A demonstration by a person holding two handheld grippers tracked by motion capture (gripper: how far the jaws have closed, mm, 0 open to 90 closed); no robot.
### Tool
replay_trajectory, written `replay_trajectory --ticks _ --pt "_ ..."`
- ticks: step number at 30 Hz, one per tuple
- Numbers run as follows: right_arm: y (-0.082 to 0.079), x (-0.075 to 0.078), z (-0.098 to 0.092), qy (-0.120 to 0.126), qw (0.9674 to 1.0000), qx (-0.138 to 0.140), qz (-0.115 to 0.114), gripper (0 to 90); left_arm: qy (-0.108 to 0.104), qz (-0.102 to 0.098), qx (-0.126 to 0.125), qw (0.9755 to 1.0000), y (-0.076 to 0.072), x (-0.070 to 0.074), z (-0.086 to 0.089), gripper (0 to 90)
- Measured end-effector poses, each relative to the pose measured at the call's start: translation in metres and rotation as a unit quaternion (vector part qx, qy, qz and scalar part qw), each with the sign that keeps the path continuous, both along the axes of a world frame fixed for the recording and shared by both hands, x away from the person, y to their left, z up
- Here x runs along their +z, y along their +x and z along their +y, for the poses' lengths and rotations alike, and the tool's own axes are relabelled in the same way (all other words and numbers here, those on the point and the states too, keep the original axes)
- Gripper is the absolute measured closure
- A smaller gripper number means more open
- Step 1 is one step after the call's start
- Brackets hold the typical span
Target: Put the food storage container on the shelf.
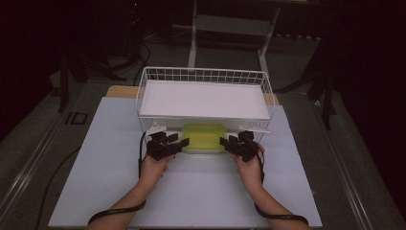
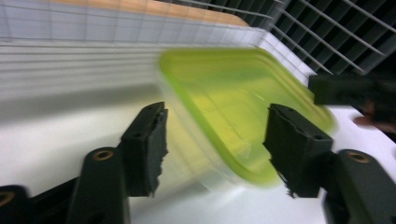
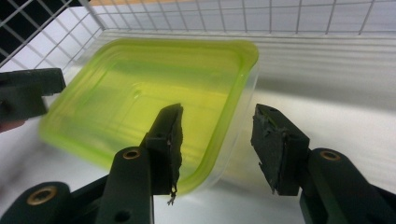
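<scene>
We see the left gripper [image 2: 212, 140] with its jaws parted and released: the near edge of the green-lidded container [image 2: 233, 107] lies between them, but the pads do not press on it. The right gripper [image 3: 217, 147] is likewise spread, one jaw over the lid, the other outside the clear wall, with a gap on both sides. In the high view the container [image 1: 204, 137] sits on the white table [image 1: 115, 191] at the twelve o'clock side of the hands, just in front of the white wire basket [image 1: 203, 76]. The left gripper [image 1: 184, 143] flanks it at nine o'clock, the right gripper [image 1: 223, 142] at three. Both forearms come in from six o'clock, angled inward, hands wrapped round the gripper bodies.
</scene>
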State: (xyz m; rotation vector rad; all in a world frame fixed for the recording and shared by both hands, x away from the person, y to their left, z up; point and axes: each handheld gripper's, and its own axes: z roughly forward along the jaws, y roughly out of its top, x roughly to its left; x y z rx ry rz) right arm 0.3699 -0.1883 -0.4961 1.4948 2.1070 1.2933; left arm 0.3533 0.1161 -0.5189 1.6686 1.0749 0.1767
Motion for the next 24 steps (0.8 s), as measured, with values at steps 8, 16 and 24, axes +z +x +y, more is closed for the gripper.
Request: replay_trajectory --ticks 8,16,24 --pt "-0.040 0.014 0.010 0.002 0.9995 0.032 -0.007 62.9 -0.005 -0.036 -0.035 0.9987 -0.030 0.010 0.008 24.0" --pt "-0.055 0.004 0.030 -0.018 0.9975 0.066 0.018 90.0 0.003 -0.040 -0.043 0.9983 -0.058 0.014 0.014 0.6" --pt "-0.046 -0.014 0.051 -0.028 0.9963 0.073 0.037 90.0 0.002 -0.060 -0.031 0.9977 -0.065 0.008 0.016 0.6"
